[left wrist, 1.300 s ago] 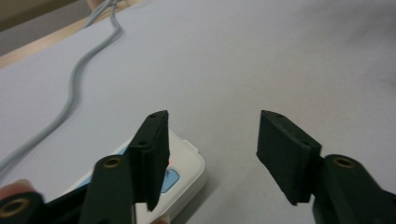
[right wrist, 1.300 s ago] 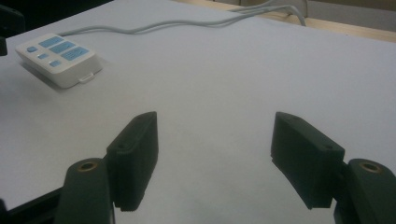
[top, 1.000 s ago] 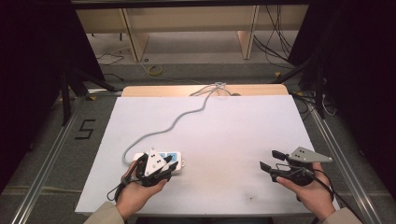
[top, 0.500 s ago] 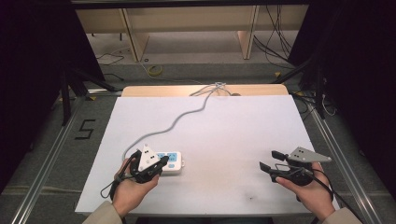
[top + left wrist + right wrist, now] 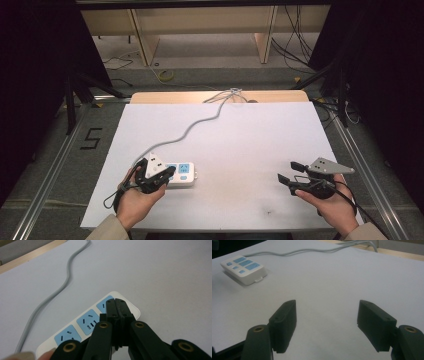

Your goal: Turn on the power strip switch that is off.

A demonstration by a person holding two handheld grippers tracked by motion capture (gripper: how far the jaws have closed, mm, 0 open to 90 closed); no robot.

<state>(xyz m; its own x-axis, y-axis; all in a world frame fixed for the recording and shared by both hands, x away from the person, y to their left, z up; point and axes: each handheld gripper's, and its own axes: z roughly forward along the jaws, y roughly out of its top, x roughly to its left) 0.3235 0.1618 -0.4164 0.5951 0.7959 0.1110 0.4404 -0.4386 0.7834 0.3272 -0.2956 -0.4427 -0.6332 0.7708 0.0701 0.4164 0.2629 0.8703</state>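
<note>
A white rectangular table (image 5: 240, 150) holds a white plastic power strip with blue sockets (image 5: 181, 173) near its front left. The left gripper (image 5: 118, 307) has just closed empty, jaws pressed together above the strip's sockets, probably ready to press something. The right gripper (image 5: 325, 322) rests wide open, well apart.

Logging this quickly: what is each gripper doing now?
Left gripper: closed, holding nothing, above the power strip.
Right gripper: open, empty.
</note>
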